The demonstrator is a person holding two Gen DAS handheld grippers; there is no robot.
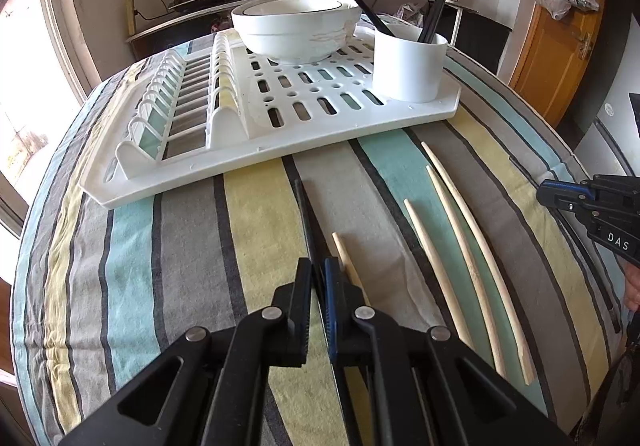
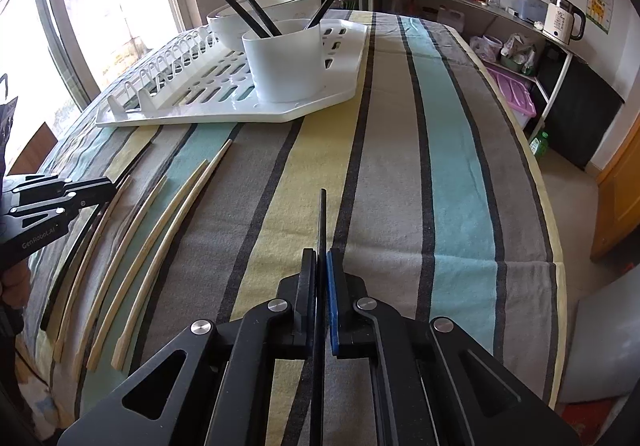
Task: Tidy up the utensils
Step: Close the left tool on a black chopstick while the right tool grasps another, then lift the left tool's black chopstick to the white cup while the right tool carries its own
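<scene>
My left gripper (image 1: 318, 266) is shut on a black chopstick (image 1: 306, 214) whose tip points toward the rack. My right gripper (image 2: 322, 254) is likewise shut on another black chopstick (image 2: 321, 218) that sticks out ahead over the striped cloth. Several pale wooden chopsticks (image 1: 460, 246) lie side by side on the cloth between the two grippers, also seen in the right wrist view as wooden chopsticks (image 2: 160, 242). One wooden chopstick (image 1: 343, 252) lies right beside my left fingers. A white utensil cup (image 1: 408, 66) (image 2: 286, 62) on the rack holds a few black chopsticks.
A white dish rack (image 1: 280, 150) (image 2: 240, 118) takes up the far half of the table, with stacked white bowls (image 1: 296, 30) (image 2: 226, 26) on it. The striped cloth (image 2: 440, 174) covers the table. Counter, kettle and bottles stand behind; the table edge drops off at the right.
</scene>
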